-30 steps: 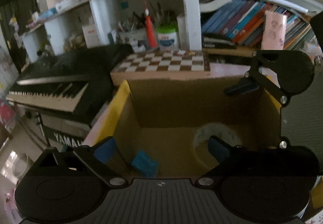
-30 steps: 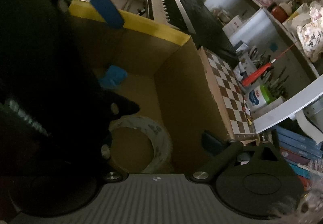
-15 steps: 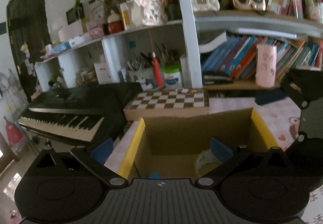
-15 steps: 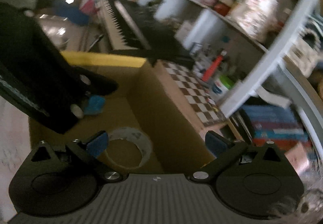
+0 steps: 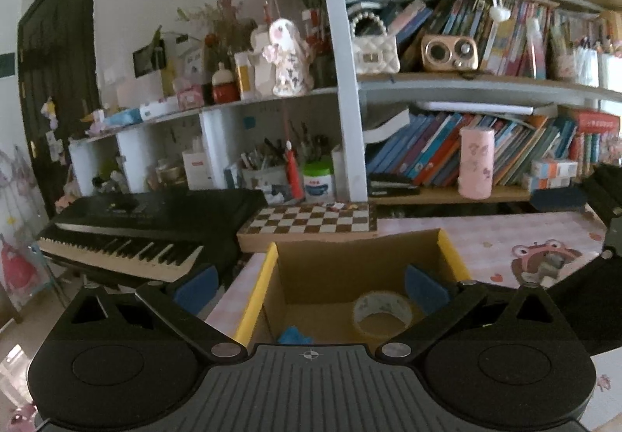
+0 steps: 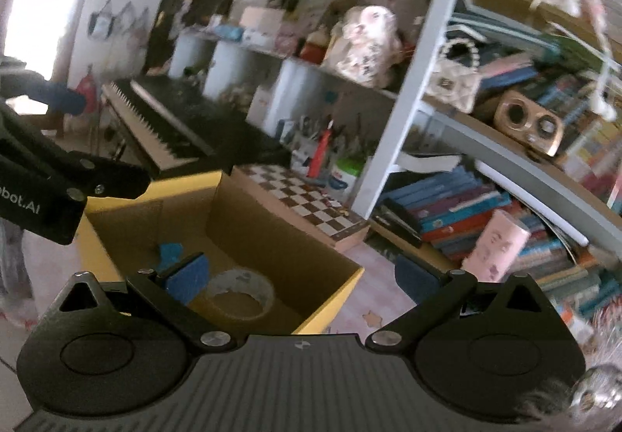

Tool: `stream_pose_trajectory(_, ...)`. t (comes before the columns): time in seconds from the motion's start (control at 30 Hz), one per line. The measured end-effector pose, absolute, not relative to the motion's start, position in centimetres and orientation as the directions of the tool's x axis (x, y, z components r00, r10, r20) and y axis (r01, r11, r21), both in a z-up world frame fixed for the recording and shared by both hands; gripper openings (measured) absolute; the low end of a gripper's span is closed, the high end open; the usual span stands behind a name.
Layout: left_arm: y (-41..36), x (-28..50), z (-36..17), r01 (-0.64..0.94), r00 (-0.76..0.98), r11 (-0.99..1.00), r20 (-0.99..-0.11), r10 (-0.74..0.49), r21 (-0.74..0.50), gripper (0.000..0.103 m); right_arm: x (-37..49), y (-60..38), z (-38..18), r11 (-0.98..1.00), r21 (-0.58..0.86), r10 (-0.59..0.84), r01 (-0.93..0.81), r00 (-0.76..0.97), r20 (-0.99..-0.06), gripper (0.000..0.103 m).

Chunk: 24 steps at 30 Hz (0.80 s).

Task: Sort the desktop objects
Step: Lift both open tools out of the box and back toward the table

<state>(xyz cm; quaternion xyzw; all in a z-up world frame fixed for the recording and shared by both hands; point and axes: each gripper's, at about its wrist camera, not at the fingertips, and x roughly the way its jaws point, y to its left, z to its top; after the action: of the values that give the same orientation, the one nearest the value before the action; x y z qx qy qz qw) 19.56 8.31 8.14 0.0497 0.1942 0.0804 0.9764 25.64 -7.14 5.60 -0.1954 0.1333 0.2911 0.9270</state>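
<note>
An open cardboard box [image 5: 258,296] with a yellow rim stands on the pink desk. Inside it lie a roll of clear tape [image 5: 383,315] and a small blue object [image 5: 293,334]. My left gripper [image 5: 311,288] hangs above the box's near side, open, with nothing between its blue pads. The right wrist view shows the same box [image 6: 272,237] from its right, with the tape roll [image 6: 237,294] and the blue object [image 6: 171,251]. My right gripper [image 6: 301,274] is open and empty over the box's right corner. One black finger [image 6: 101,179] of the left gripper crosses that view's left side.
A chessboard [image 5: 311,222] lies just behind the box and a black keyboard piano [image 5: 136,237] stands to the left. Crowded bookshelves [image 5: 427,156] with a pink cylinder [image 5: 476,161] fill the back. A pink desk mat [image 5: 525,241] extends to the right.
Both grippers rose and drew back out of the box, so the views now take in the shelves. The right gripper rolled to level. The tape roll stayed in the box.
</note>
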Motion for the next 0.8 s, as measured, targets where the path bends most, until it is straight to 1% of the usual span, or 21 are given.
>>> stream_pose_trajectory(0.17,8.7,15.9,8.3,-0.149,0.916,0.984,-0.361,0.176,0.102,0.103,21.8,-8.6,5.7,0.819,-0.233,0.437,-0.524,0.833,-0.338,0.102)
stream_pose_trajectory(0.4,9.6,10.9,8.0,-0.174,0.906,0.982,-0.378,0.188,0.071,0.103,16.6,-10.2,5.9,0.886,-0.128,0.383,-0.445,0.86,-0.336,0.102)
stream_pose_trajectory(0.63,10.7,6.8,7.7,-0.219,0.899,0.975,-0.385,0.21,0.02,0.103,12.2,-11.6,5.4,0.933,-0.043,0.319,-0.356,0.879,-0.355,0.102)
stream_pose_trajectory(0.8,11.2,4.7,7.4,-0.253,0.893,0.968,-0.386,0.232,-0.002,0.103,9.2,-11.9,4.5,0.951,-0.022,0.279,-0.308,0.887,-0.369,0.102)
